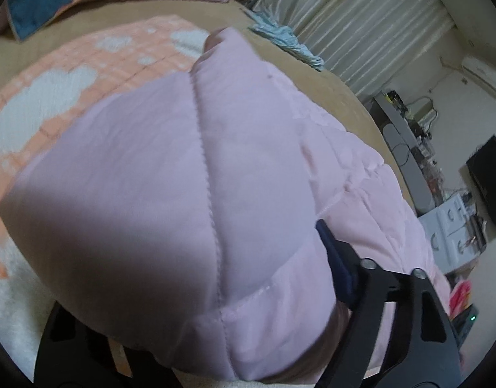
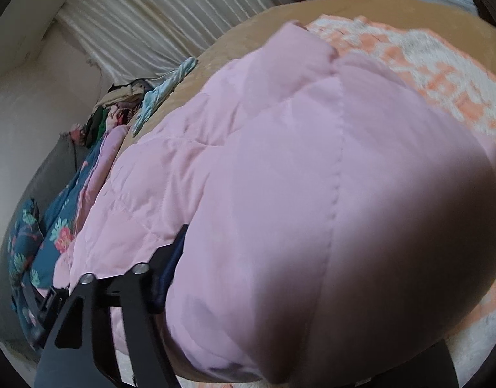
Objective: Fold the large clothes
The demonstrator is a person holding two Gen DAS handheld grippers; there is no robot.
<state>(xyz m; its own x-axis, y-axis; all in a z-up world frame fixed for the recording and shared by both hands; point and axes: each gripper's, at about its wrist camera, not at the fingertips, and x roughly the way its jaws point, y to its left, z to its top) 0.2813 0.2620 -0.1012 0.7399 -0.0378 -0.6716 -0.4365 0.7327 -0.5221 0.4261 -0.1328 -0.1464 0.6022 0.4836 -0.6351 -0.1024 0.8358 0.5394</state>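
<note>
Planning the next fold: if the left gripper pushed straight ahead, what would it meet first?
The pink puffer jacket itself; its padded fabric already bulges between the left gripper fingers. Beyond it lies the orange-and-white blanket, though depth is unclear.

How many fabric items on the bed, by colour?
Pink: 1, the padded jacket, draped between the left hand-held gripper and right hand-held gripper
Orange-and-white: 1, the blanket
Dark blue floral: 1, the quilt
Light blue: 1, the crumpled cloth
Total: 4
</note>
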